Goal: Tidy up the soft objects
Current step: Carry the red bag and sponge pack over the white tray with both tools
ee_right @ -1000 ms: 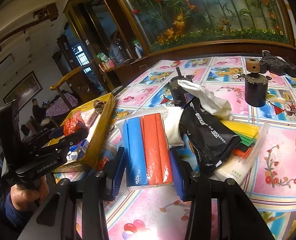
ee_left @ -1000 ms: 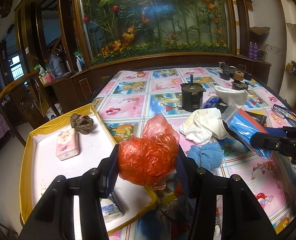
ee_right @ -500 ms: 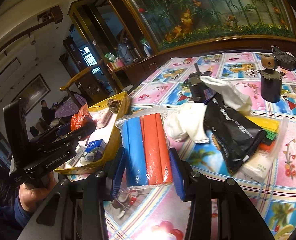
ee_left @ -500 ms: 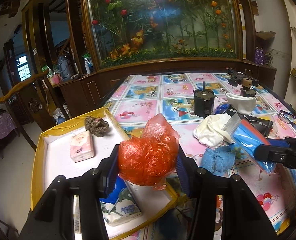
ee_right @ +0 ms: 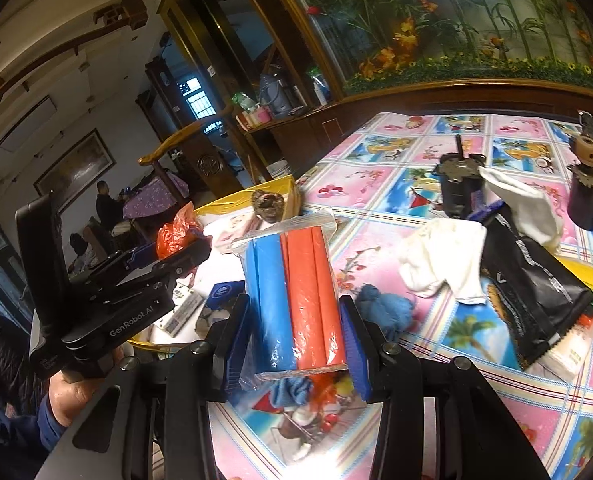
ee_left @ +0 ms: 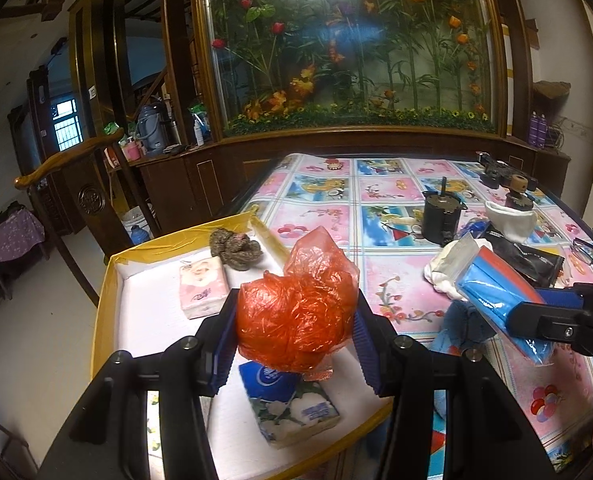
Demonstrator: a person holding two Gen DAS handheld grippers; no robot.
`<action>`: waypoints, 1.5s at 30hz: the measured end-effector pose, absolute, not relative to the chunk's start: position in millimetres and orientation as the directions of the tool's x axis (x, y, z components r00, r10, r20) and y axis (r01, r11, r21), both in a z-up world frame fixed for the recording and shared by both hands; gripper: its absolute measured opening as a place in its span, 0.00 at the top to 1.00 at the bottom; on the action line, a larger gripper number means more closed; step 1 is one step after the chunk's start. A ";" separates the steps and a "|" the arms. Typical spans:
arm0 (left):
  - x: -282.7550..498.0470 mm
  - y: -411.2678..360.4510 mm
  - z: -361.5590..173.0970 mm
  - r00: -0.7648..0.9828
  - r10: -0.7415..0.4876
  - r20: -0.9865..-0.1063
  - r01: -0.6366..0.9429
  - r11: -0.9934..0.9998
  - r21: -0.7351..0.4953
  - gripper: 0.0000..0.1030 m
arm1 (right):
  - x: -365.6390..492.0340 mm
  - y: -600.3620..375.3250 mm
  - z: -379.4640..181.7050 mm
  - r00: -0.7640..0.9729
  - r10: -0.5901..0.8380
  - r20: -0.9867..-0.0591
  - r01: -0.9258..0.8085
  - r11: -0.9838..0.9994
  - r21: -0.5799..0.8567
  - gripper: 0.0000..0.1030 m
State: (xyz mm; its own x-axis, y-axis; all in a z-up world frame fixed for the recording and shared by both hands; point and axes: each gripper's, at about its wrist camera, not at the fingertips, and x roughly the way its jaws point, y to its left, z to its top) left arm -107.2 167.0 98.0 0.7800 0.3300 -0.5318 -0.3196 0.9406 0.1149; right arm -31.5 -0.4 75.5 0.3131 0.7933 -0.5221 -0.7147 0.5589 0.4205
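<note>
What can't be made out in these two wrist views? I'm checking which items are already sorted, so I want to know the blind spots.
- Left wrist view: the orange plastic bag, clamped in the left gripper, hides part of the blue tissue pack in the yellow tray.
- Right wrist view: the blue-and-orange pack in the right gripper covers part of the blue cloth.
- Right wrist view: tray contents are blocked by the left gripper.

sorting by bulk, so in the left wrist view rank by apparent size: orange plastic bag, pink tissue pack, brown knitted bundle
1. orange plastic bag, though it sits nearest the camera, which inflates it.
2. pink tissue pack.
3. brown knitted bundle, close to the pack, farther back, so unsure.
</note>
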 end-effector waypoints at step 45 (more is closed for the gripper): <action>-136.0 260.3 74.5 0.690 0.447 -0.570 -0.480 0.871 0.102 0.50 | -44.6 149.4 66.0 0.227 0.743 -0.629 -0.785 0.522 0.334 0.54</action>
